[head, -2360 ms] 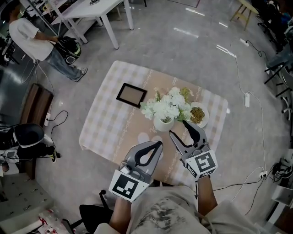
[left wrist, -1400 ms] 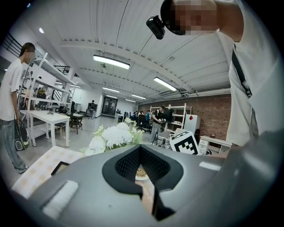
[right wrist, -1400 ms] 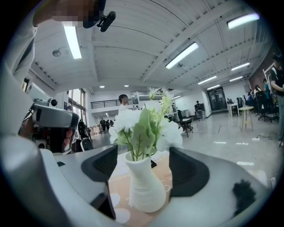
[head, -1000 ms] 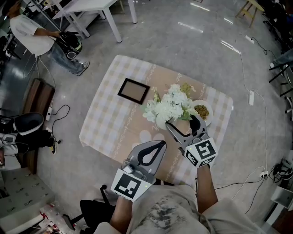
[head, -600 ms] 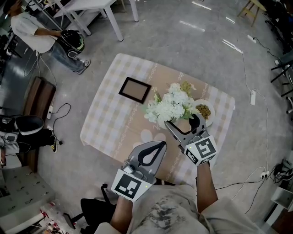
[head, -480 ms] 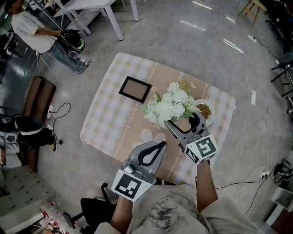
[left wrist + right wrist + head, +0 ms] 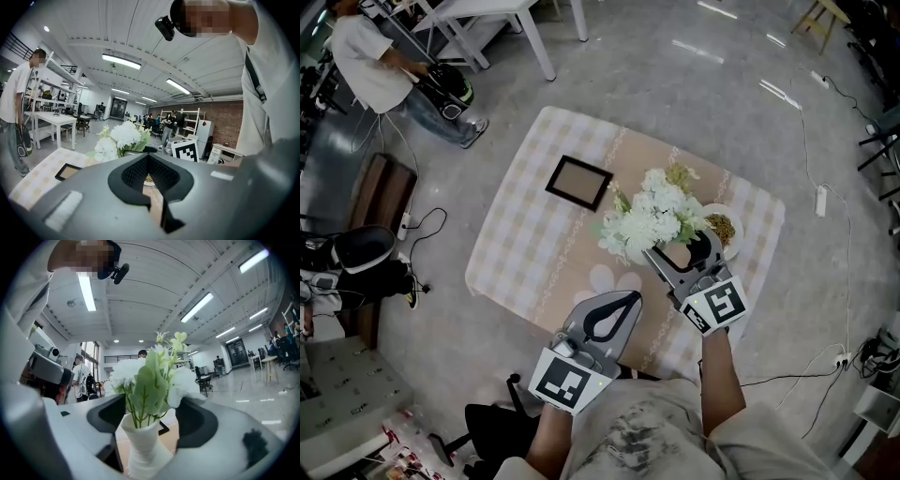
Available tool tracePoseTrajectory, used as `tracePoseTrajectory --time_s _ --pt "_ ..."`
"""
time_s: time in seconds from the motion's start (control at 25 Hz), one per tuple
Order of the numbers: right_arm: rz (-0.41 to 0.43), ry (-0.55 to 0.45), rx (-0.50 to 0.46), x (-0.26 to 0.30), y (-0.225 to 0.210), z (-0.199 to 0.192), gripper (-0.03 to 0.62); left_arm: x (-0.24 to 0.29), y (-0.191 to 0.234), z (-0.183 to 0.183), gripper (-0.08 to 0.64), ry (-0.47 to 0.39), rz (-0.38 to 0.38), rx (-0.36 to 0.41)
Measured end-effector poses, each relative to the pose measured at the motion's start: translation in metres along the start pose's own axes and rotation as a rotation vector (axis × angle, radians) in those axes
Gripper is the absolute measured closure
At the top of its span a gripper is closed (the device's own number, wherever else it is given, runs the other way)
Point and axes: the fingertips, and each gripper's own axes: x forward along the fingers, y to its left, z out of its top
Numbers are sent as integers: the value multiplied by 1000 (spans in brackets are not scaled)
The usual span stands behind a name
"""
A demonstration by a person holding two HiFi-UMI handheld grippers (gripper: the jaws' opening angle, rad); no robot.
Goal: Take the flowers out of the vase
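Observation:
White flowers with green leaves (image 7: 654, 211) stand in a white vase on the checked tablecloth (image 7: 520, 253). In the right gripper view the vase (image 7: 143, 439) sits upright between the two jaws, with the flowers (image 7: 152, 373) rising above them. My right gripper (image 7: 677, 244) is open, one jaw on each side of the vase. My left gripper (image 7: 626, 298) hangs shut and holds nothing, nearer to me at the table's front. In its own view the left gripper (image 7: 149, 157) points at the flowers (image 7: 119, 140).
A dark picture frame (image 7: 575, 182) lies flat to the left of the flowers. A white bowl (image 7: 722, 225) of brownish-green bits sits close to the right of the vase. A person (image 7: 370, 66) stands by white tables far left. Cables run across the floor on the right.
My right gripper has moved forward and now has its jaws on both sides of the vase. The left gripper has stayed where it was, shut.

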Motion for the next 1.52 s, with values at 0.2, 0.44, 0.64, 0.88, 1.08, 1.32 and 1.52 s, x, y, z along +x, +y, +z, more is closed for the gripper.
tracePoseTrajectory --time_s 0.2,0.44,0.64,0.88,1.08,1.32,1.52 --pt "-22 -8 -21 0 -1 1 274 0 0 -2 552 2 3 -4" --pt "-42 -15 -25 -2 -2 2 376 -1 1 -3 552 6 8 -4" --pt "-52 -15 -37 -3 -2 2 428 -2 -1 -3 552 4 9 -1" --pt "-60 -7 -58 -3 2 3 479 -5 -1 -2 552 -4 13 -5" --pt "-60 -2 -64 -2 4 4 495 -7 -1 0 552 -7 16 0" --pt "-55 -4 -68 -2 5 5 502 -7 -2 1 552 -14 19 5" --pt "-55 -7 -77 -1 6 11 505 -8 -1 6 552 -24 20 6"
